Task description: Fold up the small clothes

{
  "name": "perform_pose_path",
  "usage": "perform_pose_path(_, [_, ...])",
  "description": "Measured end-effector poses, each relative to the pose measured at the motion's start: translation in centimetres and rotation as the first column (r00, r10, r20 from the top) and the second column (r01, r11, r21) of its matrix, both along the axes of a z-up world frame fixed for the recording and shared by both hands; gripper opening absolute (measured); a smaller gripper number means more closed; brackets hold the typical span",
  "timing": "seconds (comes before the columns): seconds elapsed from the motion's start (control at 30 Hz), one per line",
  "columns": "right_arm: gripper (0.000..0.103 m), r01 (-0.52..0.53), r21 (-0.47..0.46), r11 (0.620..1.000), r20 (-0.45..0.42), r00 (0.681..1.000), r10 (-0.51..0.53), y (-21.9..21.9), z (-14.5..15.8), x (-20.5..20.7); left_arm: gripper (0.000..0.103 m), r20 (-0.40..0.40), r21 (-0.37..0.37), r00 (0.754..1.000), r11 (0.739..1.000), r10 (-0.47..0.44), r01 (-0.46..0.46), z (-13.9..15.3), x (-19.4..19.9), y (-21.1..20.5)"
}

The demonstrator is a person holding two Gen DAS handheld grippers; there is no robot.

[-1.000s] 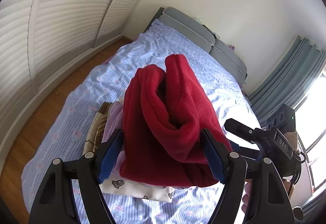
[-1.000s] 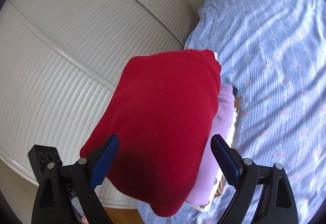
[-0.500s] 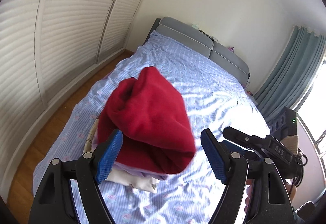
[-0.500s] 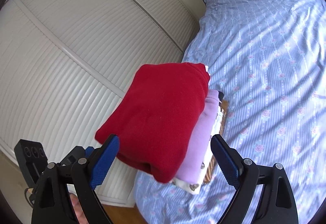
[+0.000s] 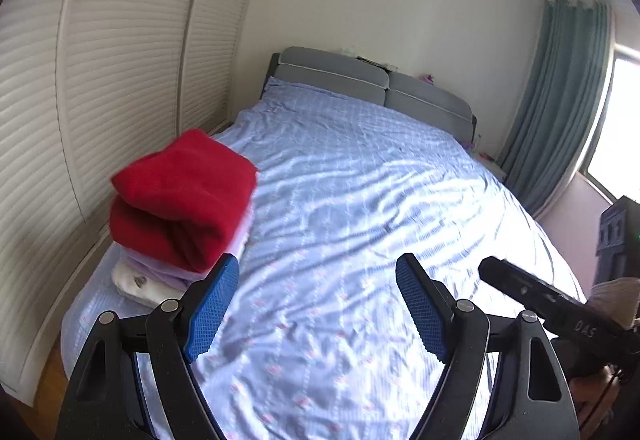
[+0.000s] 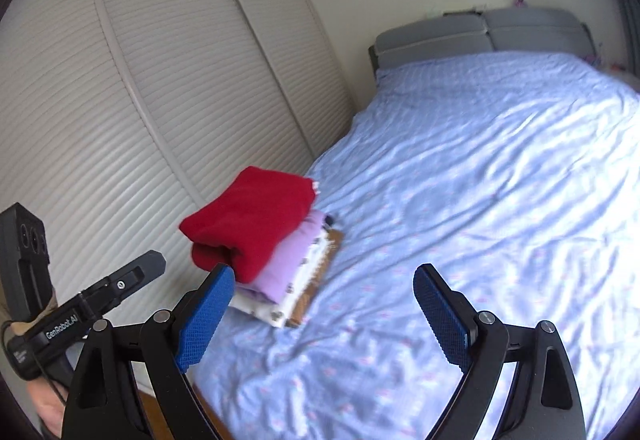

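Observation:
A folded red fleece garment lies on top of a stack of folded clothes at the bed's left edge, over a lilac piece and a white printed one. The right wrist view shows the red garment, the lilac piece, the white one and a brown one at the bottom. My left gripper is open and empty, off to the right of the stack. My right gripper is open and empty, drawn back from the stack.
The bed has a light blue flowered sheet and a grey headboard. White louvred wardrobe doors stand close along its left side. Teal curtains hang by a window at the right. A strip of wooden floor shows at bottom left.
Both grippers have drawn back from the red garment, which now rests on the stack. The stack looks smaller and lies left of both pairs of fingers.

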State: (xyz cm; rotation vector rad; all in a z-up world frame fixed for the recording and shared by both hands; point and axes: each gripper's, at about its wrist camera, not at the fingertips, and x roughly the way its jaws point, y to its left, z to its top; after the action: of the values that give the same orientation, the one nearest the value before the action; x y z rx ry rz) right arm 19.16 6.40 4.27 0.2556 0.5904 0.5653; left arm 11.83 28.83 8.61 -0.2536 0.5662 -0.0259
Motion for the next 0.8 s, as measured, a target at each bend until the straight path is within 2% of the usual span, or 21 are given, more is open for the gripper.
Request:
perform_pose_path(0.2, [0.092,0.109,-0.056,0.992,0.059,0.993,-0.106,-8.3,0.1,-4.5,0.08,0.009,0.017,0.999,0.999,-0.051,0.05,-0.6,-2.2,-7.9])
perform_pose_path(0.33, [0.092,0.194,-0.08,0.978,0.084,0.979,-0.187,-13.2,-0.5,-7.1,0.08,0.008,0.065,0.998,0.996,-0.068,0.067,-1.1,-3.5,-12.4])
perform_pose_path(0.47, [0.092,0.268,-0.106,0.958,0.104,0.961,-0.257,-17.1,-1.6,-9.6,0.083,0.023,0.154,0.997,0.985,-0.079,0.074,-1.4,-5.0,-17.1])
perform_pose_path(0.67, [0.092,0.344,-0.16,0.925,0.124,0.937,-0.327,-21.8,-3.5,-13.5,0.085,0.012,0.195,0.994,0.975,-0.11,0.106,-3.8,-7.8,-22.2])
perform_pose_path(0.7, [0.092,0.359,-0.169,0.918,0.135,0.931,-0.34,-22.3,-3.8,-14.2,0.086,0.007,0.212,0.993,0.971,-0.115,0.111,-4.3,-8.3,-22.9])
perform_pose_path(0.77, [0.092,0.386,-0.191,0.902,0.149,0.92,-0.362,-23.2,-4.3,-15.4,0.099,-0.002,0.241,0.993,0.964,-0.115,0.112,-5.2,-9.1,-24.1])
perform_pose_path(0.8, [0.092,0.403,-0.204,0.892,0.157,0.913,-0.376,-23.4,-4.6,-15.9,0.101,-0.002,0.251,0.994,0.962,-0.109,0.106,-5.6,-9.6,-24.5])
